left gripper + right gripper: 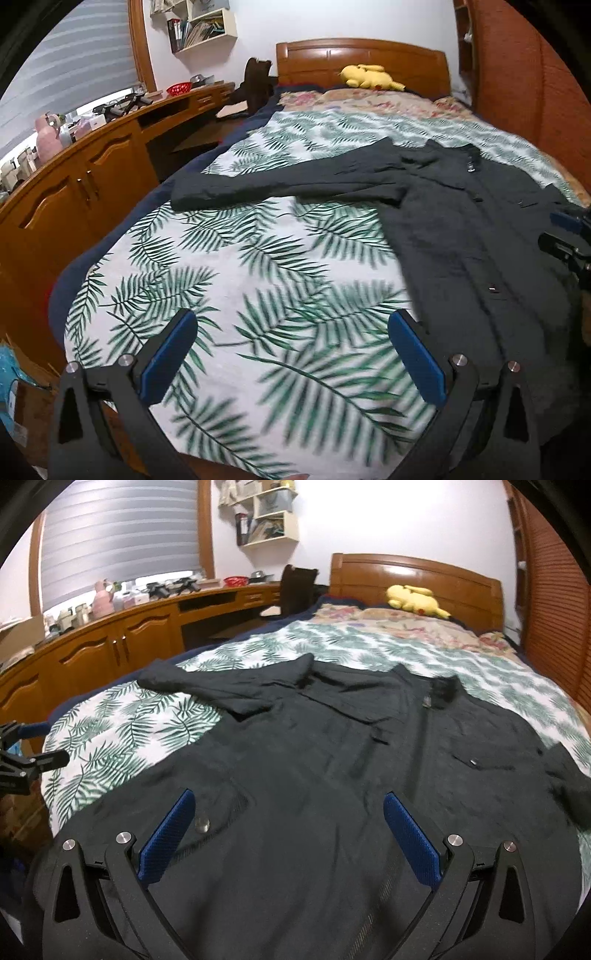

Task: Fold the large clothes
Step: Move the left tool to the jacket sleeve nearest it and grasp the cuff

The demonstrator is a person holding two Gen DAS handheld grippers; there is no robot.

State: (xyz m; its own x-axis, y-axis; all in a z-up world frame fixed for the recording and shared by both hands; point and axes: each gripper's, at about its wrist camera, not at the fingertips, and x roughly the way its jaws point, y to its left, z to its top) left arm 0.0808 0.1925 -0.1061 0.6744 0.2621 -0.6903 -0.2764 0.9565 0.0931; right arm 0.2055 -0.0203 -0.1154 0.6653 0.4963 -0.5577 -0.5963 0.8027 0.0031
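A large dark coat [332, 760] lies spread flat on the bed, front up, collar toward the headboard. One sleeve [280, 181] stretches out to the left over the leaf-print cover. In the left wrist view the coat [472, 236] lies to the right. My left gripper [291, 354] is open and empty above the leaf-print cover [236, 280], left of the coat's hem. My right gripper [288, 834] is open and empty over the coat's lower part. Each gripper shows at the other view's edge: the right one [569, 236], the left one [22, 753].
The bed has a wooden headboard [417, 576] with a yellow plush toy [413, 598] by it. A wooden cabinet and desk [85, 184] with clutter run along the left. A dark chair [255, 85] stands by the desk. A slatted wooden wall [554, 602] is at the right.
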